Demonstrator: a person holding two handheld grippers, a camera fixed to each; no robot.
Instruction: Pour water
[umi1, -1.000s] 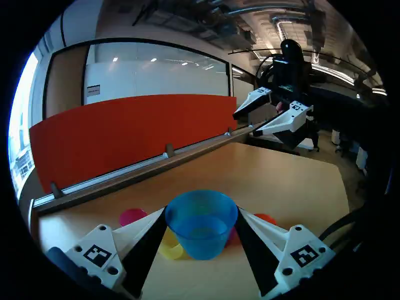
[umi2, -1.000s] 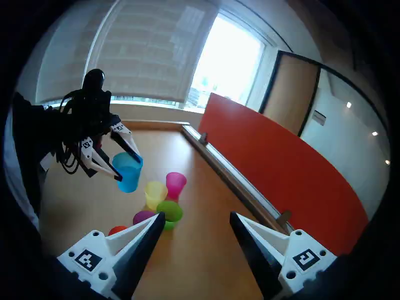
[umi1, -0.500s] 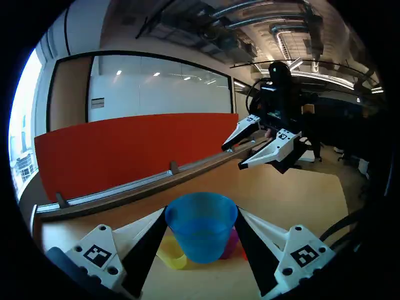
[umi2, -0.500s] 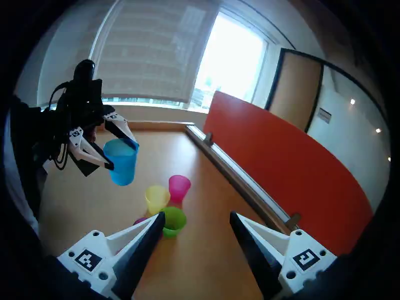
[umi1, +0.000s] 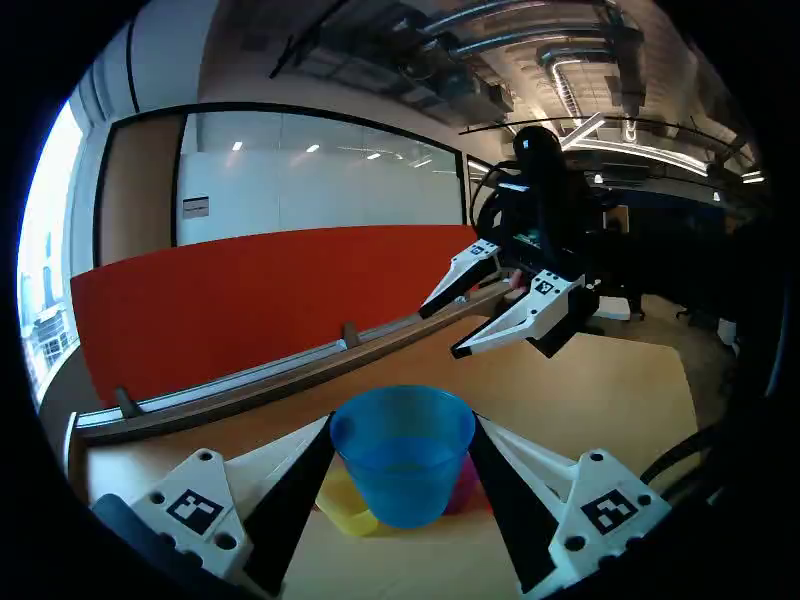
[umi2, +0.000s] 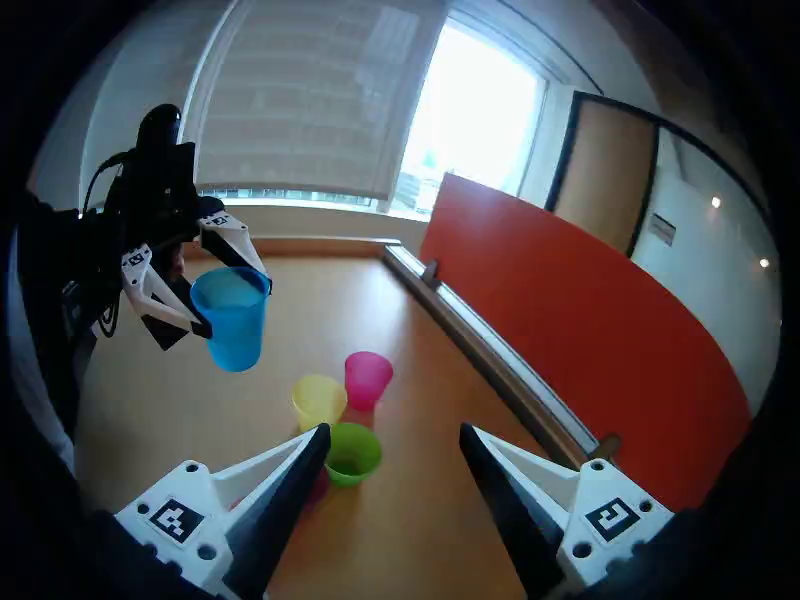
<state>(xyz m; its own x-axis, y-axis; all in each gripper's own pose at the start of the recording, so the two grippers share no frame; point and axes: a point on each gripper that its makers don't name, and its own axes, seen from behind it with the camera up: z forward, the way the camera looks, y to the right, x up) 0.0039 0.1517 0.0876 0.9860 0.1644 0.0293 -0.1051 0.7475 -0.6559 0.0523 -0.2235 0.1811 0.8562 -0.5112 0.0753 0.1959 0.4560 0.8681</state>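
Observation:
A translucent blue cup (umi1: 402, 455) with some water in it is held upright, my left gripper (umi1: 400, 450) shut on its sides. In the right gripper view the same blue cup (umi2: 232, 318) hangs above the wooden table (umi2: 300, 310) in the left gripper (umi2: 235, 308), to the left of the cups below. My right gripper (umi2: 392, 432) is open and holds nothing. Just beyond its fingertips stand a green cup (umi2: 354, 452), a yellow cup (umi2: 318, 400) and a pink cup (umi2: 367, 378). The right gripper (umi1: 440, 332) shows open in the air across the table.
An orange partition (umi2: 600, 330) on a rail runs along the table's far side. A yellow cup (umi1: 345, 497) and a pink cup (umi1: 463, 482) peek out below the blue one. A person's dark sleeve (umi2: 50, 290) is behind the left gripper. Windows with blinds stand beyond.
The left gripper has risen with the blue cup, well above the table. The right gripper has moved toward the standing cups, and the green cup now sits close to its fingertips.

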